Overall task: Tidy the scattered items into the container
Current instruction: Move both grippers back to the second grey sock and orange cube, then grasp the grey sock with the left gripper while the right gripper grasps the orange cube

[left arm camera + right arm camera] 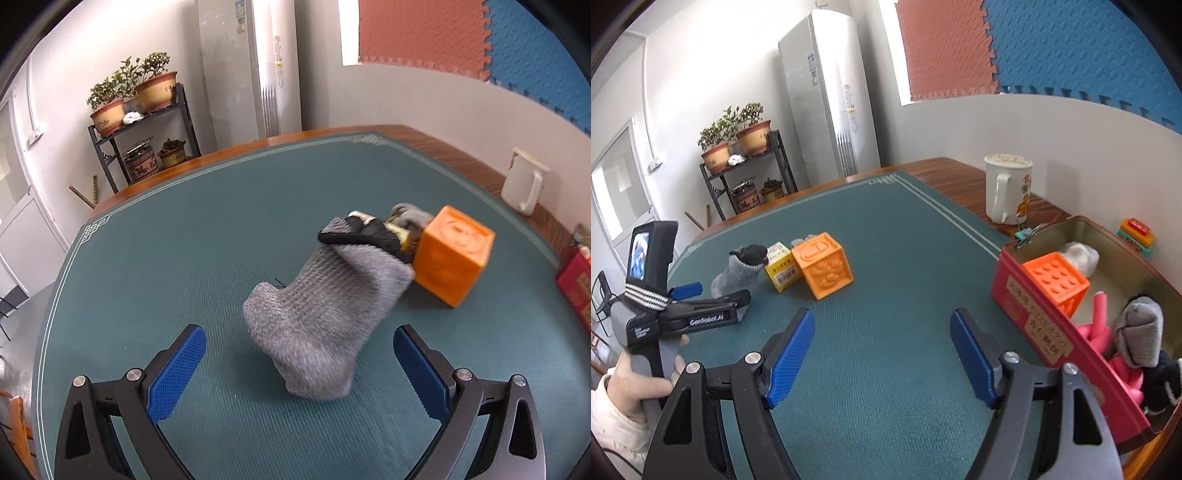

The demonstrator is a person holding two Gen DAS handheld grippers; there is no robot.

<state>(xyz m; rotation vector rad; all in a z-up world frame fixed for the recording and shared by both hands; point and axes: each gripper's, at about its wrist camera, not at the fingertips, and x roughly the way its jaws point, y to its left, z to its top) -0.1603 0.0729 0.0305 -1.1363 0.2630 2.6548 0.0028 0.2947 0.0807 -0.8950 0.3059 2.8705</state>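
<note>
Clearly legible: "GenRobot.AI" on left gripper point(687, 290) (white lettering).

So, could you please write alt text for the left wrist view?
The open left gripper points at a grey sock lying on a green table mat. Behind the sock sits an orange toy cube, with a white mug further back.

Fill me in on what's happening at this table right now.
A person is tidying with two handheld grippers. The left gripper is open, facing the grey sock on the green mat. The right gripper is open and empty. The red tin already holds several items; an orange cube and yellow box remain out.
</note>
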